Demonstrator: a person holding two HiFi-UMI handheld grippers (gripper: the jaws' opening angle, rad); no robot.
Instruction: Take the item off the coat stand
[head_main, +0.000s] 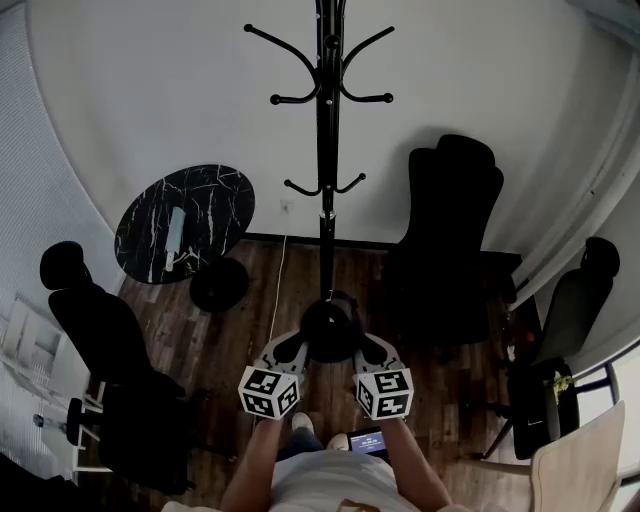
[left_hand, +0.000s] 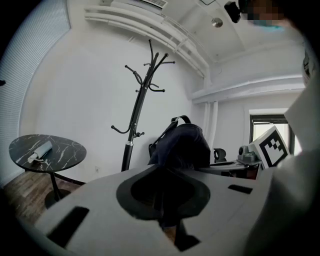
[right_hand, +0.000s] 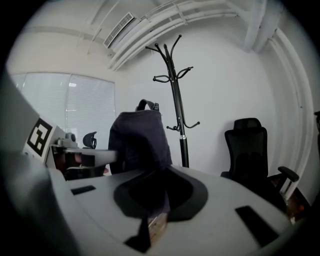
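Holding dark soft bag, top loop upright, clenched by left gripper and right gripper

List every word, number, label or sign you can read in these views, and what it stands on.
No readable text anywhere.
Two white cubes with black square markers: patterns only, no letters.
Small lit screen near the person's waist: too small to read.
Dark fabric bag: no print visible.

Coat stand on wooden floor
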